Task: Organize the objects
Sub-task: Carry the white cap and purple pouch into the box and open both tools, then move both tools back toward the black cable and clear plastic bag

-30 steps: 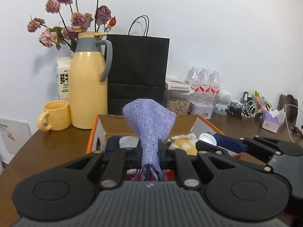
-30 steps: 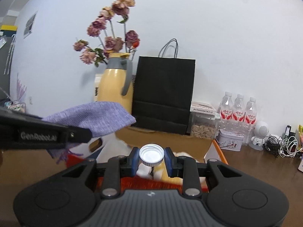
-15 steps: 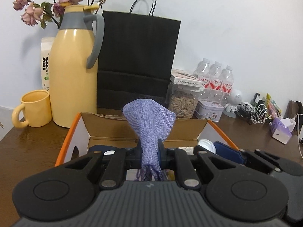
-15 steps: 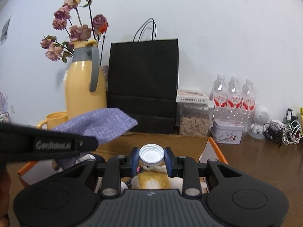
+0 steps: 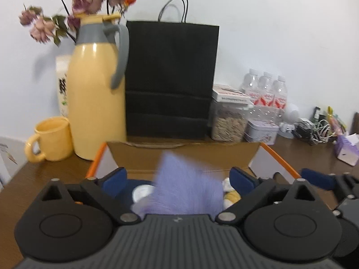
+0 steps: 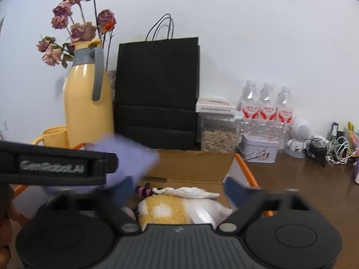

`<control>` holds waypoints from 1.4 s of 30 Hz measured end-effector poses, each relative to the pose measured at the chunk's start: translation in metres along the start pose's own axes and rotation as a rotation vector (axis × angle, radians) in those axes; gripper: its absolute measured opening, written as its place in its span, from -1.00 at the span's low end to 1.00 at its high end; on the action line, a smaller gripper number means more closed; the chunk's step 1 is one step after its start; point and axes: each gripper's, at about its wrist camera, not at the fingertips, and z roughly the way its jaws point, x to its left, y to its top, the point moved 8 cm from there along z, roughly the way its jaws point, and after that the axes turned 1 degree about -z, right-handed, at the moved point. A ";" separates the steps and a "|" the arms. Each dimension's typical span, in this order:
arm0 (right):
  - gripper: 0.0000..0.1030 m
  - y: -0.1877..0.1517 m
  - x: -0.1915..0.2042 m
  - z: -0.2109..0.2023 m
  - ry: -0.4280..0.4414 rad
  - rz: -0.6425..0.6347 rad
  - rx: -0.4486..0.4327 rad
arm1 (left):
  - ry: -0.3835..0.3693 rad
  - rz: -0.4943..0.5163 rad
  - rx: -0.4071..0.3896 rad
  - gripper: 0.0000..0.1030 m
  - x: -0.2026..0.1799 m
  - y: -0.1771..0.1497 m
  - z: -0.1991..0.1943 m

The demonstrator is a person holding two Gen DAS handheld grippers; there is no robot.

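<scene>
My left gripper [image 5: 179,177] hangs over the orange-edged cardboard box [image 5: 179,154] with its jaws opening wide. The purple cloth pouch [image 5: 186,190] is a blur between them, free of the blue pads [image 5: 115,177] and dropping into the box. My right gripper [image 6: 179,190] is also opening over the box [image 6: 193,165], nothing pressed by its pads [image 6: 235,190]. Below it lie a yellow-and-white plush [image 6: 163,210] and a pale blur [image 6: 204,217] where the white-capped item was. The pouch [image 6: 130,157] also shows beside the left gripper [image 6: 58,165].
Behind the box stand a yellow jug [image 5: 96,98] with dried roses, a yellow mug [image 5: 49,139], a black paper bag [image 5: 170,78], a seed jar [image 5: 226,125], water bottles [image 5: 267,92] and a tin [image 5: 261,132]. Cables [image 6: 329,150] lie on the brown table to the right.
Both grippers moved forward over the box, then both sets of jaws sprang wide. The purple pouch left the left jaws and is falling; the white-capped item dropped from the right jaws.
</scene>
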 end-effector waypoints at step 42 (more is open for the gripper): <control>1.00 -0.010 -0.010 -0.105 0.035 -0.058 -0.016 | 0.025 -0.014 -0.038 1.00 0.020 -0.022 -0.102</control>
